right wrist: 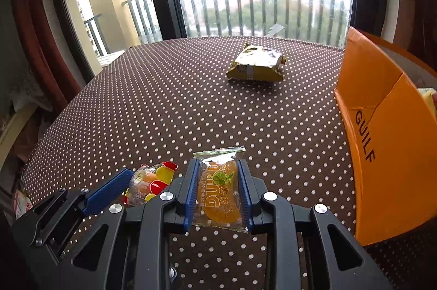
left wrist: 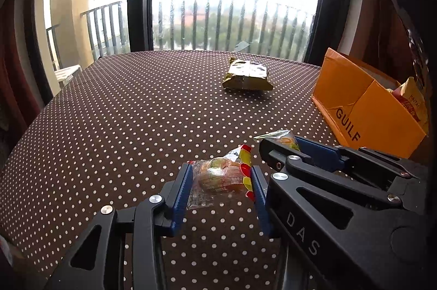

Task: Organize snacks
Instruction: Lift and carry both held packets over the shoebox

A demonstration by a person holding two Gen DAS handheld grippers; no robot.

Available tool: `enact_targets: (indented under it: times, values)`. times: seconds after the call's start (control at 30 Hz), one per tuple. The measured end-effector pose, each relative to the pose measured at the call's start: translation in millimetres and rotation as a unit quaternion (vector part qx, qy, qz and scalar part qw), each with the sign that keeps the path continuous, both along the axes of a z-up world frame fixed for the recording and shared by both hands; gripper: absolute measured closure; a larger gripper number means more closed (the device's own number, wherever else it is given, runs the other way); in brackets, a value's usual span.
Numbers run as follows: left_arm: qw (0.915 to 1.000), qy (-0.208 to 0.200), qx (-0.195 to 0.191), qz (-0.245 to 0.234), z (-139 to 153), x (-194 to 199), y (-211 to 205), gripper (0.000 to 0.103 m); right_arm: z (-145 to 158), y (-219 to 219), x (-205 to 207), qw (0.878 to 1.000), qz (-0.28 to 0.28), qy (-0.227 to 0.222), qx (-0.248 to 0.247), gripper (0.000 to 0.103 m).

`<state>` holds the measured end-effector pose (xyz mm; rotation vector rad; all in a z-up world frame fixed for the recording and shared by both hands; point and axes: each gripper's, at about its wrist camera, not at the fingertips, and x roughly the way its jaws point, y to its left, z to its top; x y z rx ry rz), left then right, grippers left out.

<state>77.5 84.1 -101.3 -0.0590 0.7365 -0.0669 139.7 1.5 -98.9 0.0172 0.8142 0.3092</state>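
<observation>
Gripping a clear red-and-yellow snack pack [left wrist: 221, 181], your left gripper [left wrist: 220, 190] sits beside your right gripper [right wrist: 217, 194], clamped on an orange jelly packet [right wrist: 220, 191]; both hover left of the orange box [right wrist: 387, 142], nearer you than the gold pouch [right wrist: 256, 62].

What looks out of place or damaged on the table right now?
Nothing looks damaged or spilled. One crumpled gold snack packet lies alone mid-table, outside the orange box. The left gripper holds a clear candy pack and the right gripper an orange jelly pack, both intact.

Right gripper [right wrist: 217, 191] clamps orange jelly packet [right wrist: 220, 194], apparently lifted.
</observation>
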Motion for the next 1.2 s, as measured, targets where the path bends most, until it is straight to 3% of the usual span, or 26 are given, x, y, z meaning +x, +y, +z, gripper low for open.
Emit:
enact_targets:
  times: [0.8,1.2]
  values:
    - [0.9961,-0.084,0.003,-0.028,106,34,-60,0.063,110,-55,10,0.994,-0.012,-0.107,0.008,0.073]
    - [0.9923,-0.111,0.012,-0.054,140,39,-101,0.069,139,-100,13,0.990,-0.028,-0.135,0.026,0.073]
